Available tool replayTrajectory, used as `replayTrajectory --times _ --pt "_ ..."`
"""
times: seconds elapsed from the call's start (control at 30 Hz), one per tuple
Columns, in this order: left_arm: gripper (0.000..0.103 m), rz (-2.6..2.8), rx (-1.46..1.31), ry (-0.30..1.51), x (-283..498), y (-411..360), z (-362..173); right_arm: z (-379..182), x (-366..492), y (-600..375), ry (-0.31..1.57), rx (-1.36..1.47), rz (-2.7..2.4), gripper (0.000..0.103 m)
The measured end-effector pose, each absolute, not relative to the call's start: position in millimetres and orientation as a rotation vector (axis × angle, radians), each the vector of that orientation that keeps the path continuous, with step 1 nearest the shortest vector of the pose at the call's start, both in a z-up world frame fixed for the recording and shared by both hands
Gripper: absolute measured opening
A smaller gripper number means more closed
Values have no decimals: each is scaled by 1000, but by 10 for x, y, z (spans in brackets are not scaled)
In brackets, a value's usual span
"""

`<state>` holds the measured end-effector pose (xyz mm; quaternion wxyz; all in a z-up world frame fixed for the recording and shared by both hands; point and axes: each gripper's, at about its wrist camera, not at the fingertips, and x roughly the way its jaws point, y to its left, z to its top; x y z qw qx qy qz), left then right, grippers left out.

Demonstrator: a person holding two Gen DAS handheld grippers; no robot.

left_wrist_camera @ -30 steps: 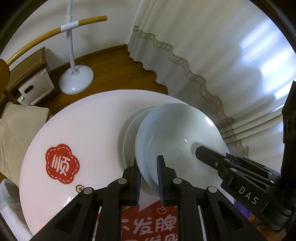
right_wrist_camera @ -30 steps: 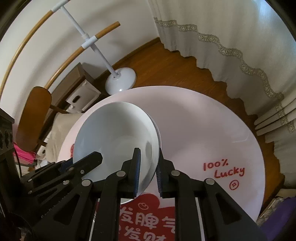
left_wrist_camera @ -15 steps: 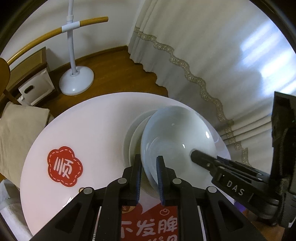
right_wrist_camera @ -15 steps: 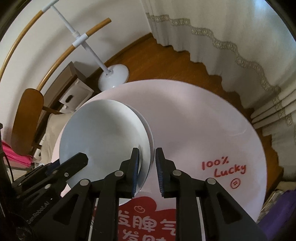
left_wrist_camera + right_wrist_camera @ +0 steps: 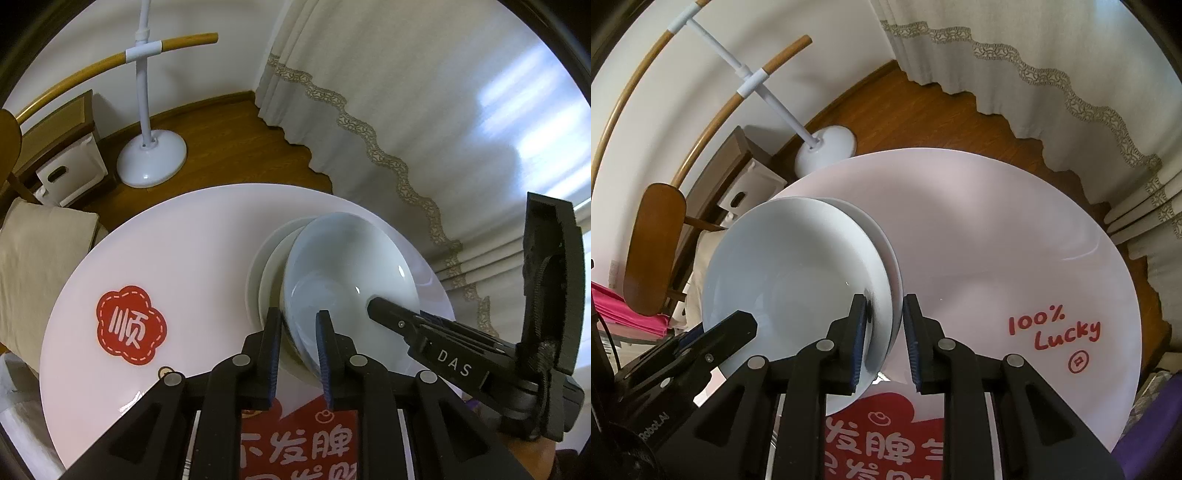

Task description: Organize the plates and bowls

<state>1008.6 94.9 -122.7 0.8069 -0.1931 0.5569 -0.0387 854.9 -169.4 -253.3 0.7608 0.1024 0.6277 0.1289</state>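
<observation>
A pale blue-white bowl [image 5: 343,273] sits on a stack of white plates [image 5: 264,273] on the round white table [image 5: 177,236]. My left gripper [image 5: 298,334] has its jaws parted around the bowl's near-left rim, a gap on each side. My right gripper [image 5: 884,325] stands likewise around the right rim of the bowl [image 5: 790,266] and the plate [image 5: 886,243] under it, jaws apart. Each gripper shows in the other's view.
The table carries red stickers [image 5: 127,325], a "100% Lucky" print [image 5: 1052,328] and a red mat at the near edge [image 5: 886,439]. Behind are a white stand [image 5: 151,155], curtains [image 5: 406,92], a wooden chair [image 5: 653,243] and a cabinet.
Both grippers lowered the bowl onto the plate stack. Their jaws, shut on the bowl's rim earlier, have now opened slightly.
</observation>
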Motion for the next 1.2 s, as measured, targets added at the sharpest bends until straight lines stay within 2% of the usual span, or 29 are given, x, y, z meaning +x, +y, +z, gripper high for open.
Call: replayTrajectory --times 0.7,0.77,0.87,1.1,1.2 --pt "20 -42 -433 1173 9918 934 -1107 -2576 8515 -1743 1381 266 331 28" --pt "22 -30 -439 1162 9898 963 -1082 -2571 8511 -1744 1379 267 331 28" --pt "34 -6 -437 1153 9885 998 -1071 -2567 8507 -1745 1382 279 334 29" --pt "43 35 -441 1159 9918 1085 -1114 -2524 8536 -1763 1375 289 337 31" --pt "48 37 -445 1166 9952 1089 -1129 -2494 8539 -1800 1370 307 329 40"
